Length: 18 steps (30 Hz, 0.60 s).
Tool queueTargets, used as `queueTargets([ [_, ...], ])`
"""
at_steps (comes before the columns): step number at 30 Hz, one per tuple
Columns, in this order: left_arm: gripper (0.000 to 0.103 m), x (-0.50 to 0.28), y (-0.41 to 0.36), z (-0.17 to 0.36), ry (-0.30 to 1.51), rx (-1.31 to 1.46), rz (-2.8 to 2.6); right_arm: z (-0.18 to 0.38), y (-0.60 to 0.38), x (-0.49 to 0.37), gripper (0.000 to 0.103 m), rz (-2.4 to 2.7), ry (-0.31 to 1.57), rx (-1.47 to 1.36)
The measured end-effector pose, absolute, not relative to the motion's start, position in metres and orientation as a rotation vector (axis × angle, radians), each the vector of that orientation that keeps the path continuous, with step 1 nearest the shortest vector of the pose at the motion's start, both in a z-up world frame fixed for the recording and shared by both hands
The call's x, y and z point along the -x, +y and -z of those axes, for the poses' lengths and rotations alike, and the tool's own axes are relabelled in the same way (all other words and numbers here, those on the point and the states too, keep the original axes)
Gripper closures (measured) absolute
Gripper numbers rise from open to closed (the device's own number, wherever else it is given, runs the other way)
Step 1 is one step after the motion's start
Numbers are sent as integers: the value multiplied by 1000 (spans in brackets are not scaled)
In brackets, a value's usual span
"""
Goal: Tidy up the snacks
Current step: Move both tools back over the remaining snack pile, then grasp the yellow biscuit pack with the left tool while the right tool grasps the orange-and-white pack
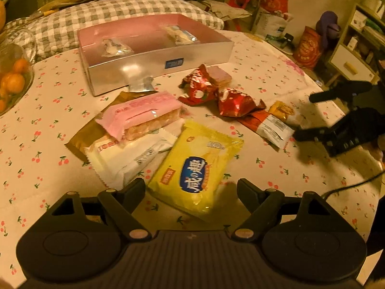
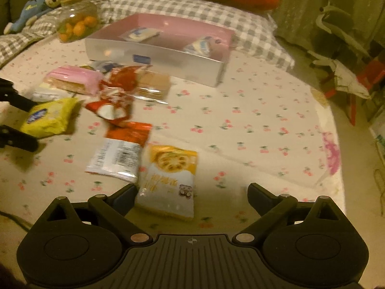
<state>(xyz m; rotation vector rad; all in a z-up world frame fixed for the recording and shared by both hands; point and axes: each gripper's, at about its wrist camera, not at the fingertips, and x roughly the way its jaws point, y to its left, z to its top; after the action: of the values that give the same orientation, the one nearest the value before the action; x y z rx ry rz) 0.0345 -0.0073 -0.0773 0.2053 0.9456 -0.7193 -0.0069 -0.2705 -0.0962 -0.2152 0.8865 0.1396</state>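
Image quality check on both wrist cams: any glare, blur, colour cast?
Left wrist: warm yellow cast, fisheye bending at the edges, glare on the silver box front, yellow packet slightly smeared. Right wrist: same cast, more motion blur; red wrappers smeared, barcode packet still readable.

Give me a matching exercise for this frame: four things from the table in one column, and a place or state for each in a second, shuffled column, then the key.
Things:
1. yellow packet
2. pink-wrapped bar
3. silver box
4. packet with the lemon-slice picture

Places or states:
A. lying on top of the white and gold wrappers
B. between the open fingers of the left gripper
C. just ahead of the right gripper, near its left finger
D. holding two small wrapped snacks on its pink floor

Pairs: 1-B, 2-A, 3-D, 4-C
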Motion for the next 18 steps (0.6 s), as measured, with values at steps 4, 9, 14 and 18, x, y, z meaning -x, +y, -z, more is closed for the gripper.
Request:
queueTargets([
  [4, 22, -32, -11, 79, 939, -227, 724, 97, -285, 4, 4, -126, 887, 192],
  [9, 22, -34, -16, 80, 928, -238, 713, 99, -278, 3, 4, -163, 873, 183],
  [14, 18, -35, -22, 82, 904, -259, 711, 102, -276, -5, 0, -192, 894, 139],
  [18, 15, -34, -26, 85, 879, -278, 713, 106, -289, -11, 0, -222, 925, 62],
])
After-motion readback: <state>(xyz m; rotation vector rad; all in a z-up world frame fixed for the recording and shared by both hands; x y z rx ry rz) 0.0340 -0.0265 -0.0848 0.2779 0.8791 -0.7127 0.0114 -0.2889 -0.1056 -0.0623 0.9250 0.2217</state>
